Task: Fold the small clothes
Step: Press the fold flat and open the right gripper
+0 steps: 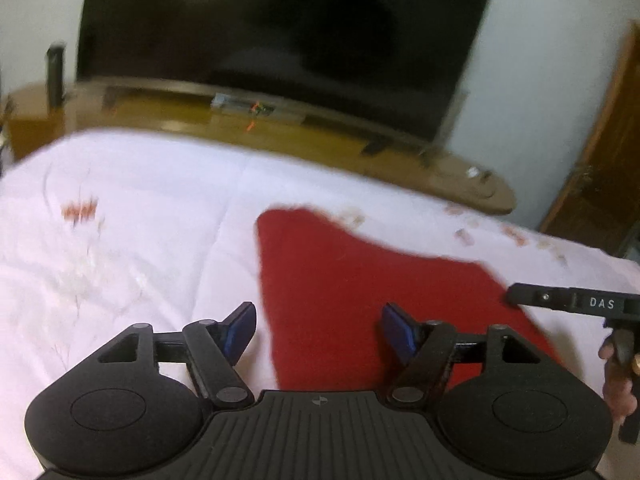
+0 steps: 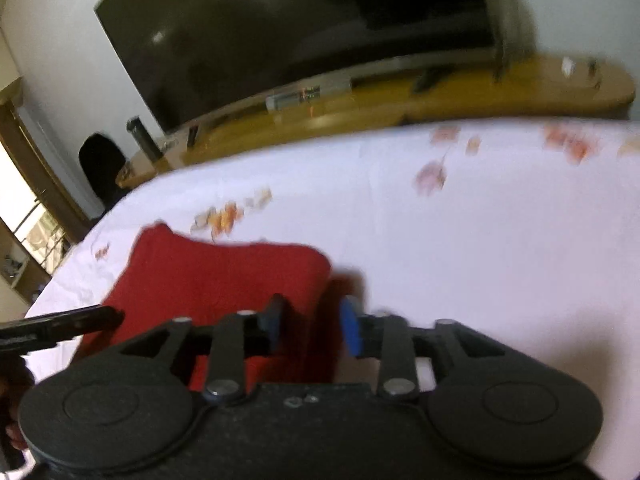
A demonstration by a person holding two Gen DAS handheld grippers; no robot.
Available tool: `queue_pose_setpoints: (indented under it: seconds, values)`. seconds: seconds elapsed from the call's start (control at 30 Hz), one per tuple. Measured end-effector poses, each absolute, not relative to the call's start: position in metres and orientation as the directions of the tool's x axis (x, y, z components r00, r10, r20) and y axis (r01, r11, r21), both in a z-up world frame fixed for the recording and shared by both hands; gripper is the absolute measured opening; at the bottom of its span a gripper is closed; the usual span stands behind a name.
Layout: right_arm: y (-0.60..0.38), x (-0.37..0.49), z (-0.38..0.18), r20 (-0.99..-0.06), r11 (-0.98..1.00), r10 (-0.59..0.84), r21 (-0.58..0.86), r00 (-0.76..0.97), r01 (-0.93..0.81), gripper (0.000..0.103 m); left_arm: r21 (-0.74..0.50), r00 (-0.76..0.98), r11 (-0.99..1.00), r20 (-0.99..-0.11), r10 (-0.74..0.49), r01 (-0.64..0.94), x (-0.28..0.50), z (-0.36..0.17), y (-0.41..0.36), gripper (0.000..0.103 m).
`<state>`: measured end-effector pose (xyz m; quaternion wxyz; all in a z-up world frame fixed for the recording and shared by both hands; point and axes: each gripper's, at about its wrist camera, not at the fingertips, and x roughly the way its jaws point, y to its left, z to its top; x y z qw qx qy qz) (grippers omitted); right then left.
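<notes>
The red cloth (image 1: 360,288) lies on the white bedspread (image 1: 140,208), a little right of the middle in the left wrist view and toward the near left in the right wrist view, with its near edge running under both tools. It looks like a small, soft, light garment or knit piece, limp enough to sag and crease wherever it is lifted, and it will probably slide easily over the smooth bedspread unless one side is pinned. The left gripper (image 1: 318,334) has its blue pads well apart, poised over the near left edge of the cloth with nothing pinched between them. The right gripper (image 2: 312,328) shows its pads parted by a narrower gap at the cloth's right near corner; red fabric sits in and behind that gap, but the picture is blurred and the pads do not seem to press on it. The best places to take hold are likely the two near corners or the hem between them, pinching one layer cleanly so the fold carries over flat toward the far edge. Beyond the bed stand a wooden bench (image 1: 280,128) and a dark television (image 1: 280,32).
</notes>
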<state>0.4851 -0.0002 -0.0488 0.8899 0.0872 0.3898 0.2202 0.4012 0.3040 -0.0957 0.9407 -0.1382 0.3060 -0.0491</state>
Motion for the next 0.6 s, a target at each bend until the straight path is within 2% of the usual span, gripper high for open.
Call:
queue_pose_setpoints:
  seconds: [0.13,0.2,0.27,0.33,0.37,0.47,0.5,0.6]
  values:
    - [0.009,0.458,-0.029,-0.627,0.856,0.512,0.311,0.588,-0.414,0.03,-0.231,0.802,0.968,-0.557,-0.215,0.099,0.387,-0.087,0.277,0.069]
    - [0.026,0.439,-0.027,-0.64,0.845,0.506,0.232,0.579,-0.482,0.027,-0.197,0.783,0.974,-0.585,-0.211,0.116,0.384,-0.095,0.263,0.069]
    - [0.041,0.422,-0.033,-0.662,0.809,0.515,0.167,0.544,-0.563,0.02,-0.086,0.769,0.989,-0.622,-0.148,0.121,0.384,-0.104,0.246,0.069]
    - [0.056,0.413,-0.05,-0.725,0.8,0.435,0.039,0.534,-0.599,0.019,-0.019,0.779,0.989,-0.615,-0.125,0.144,0.382,-0.105,0.236,0.069]
    - [0.058,0.412,-0.058,-0.727,0.799,0.408,-0.01,0.553,-0.602,0.019,-0.036,0.774,0.99,-0.619,-0.129,0.136,0.381,-0.1,0.237,0.069]
    - [0.053,0.414,-0.047,-0.724,0.843,0.388,0.029,0.57,-0.537,0.022,-0.132,0.796,0.982,-0.576,-0.186,0.134,0.357,-0.08,0.251,0.069]
    - [0.05,0.408,-0.038,-0.705,0.849,0.398,0.04,0.587,-0.528,0.027,-0.148,0.799,0.981,-0.571,-0.188,0.125,0.345,-0.078,0.254,0.069]
    - [0.044,0.385,-0.022,-0.668,0.828,0.447,0.058,0.594,-0.558,0.027,-0.166,0.808,0.983,-0.569,-0.156,0.074,0.301,-0.082,0.267,0.069]
